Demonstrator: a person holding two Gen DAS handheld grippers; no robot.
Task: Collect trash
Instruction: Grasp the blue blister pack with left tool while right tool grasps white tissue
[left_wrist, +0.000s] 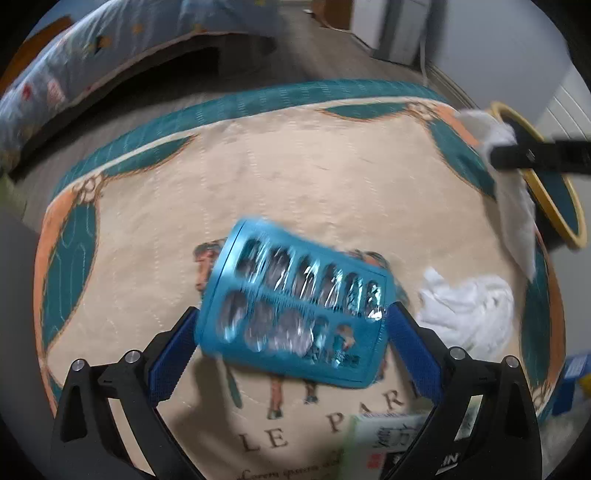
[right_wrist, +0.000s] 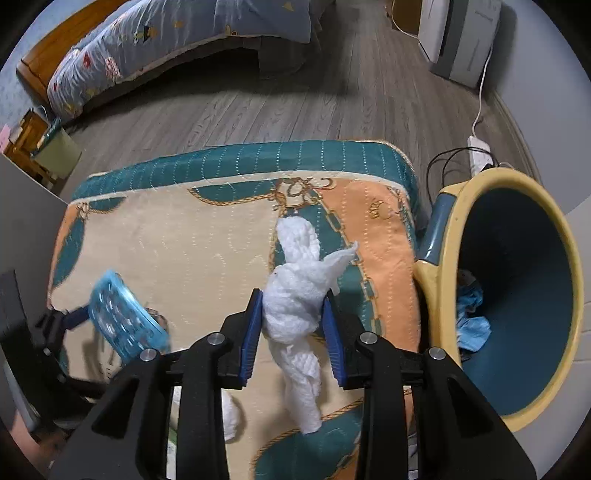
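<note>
Clamped between the right gripper's (right_wrist: 294, 325) blue pads (right_wrist: 251, 332) is a crumpled white tissue (right_wrist: 295, 295), twisted into a knot at the grip, with one tail pointing toward the far side and a longer tail hanging down toward the near edge. Its jaws stand narrowed, pressing the wad from both sides. Below it lies the quilted cloth (right_wrist: 207, 236), cream in the middle with teal and orange borders and gold chain patterns. Just to the right of the cloth's edge sits a bin (right_wrist: 443, 258) with a yellow rim and a dark blue inside; blue scraps (right_wrist: 471, 317) lie in it.

The left gripper (left_wrist: 291, 332) holds a teal blister pack (left_wrist: 295, 310) with rows of torn silver foil pockets. Both blue pads touch its sides, jaws set fairly wide, and the pack is tilted, its far-left corner raised. Motion blur softens its detail. Right of it, a second white tissue (left_wrist: 469, 314) rests crumpled on the cloth. At the near edge lies a pale printed box (left_wrist: 384, 439), partly hidden behind the right finger. Beyond the cloth are grey floorboards (right_wrist: 295, 103) and a bed with a blue cover (right_wrist: 147, 40).
</note>
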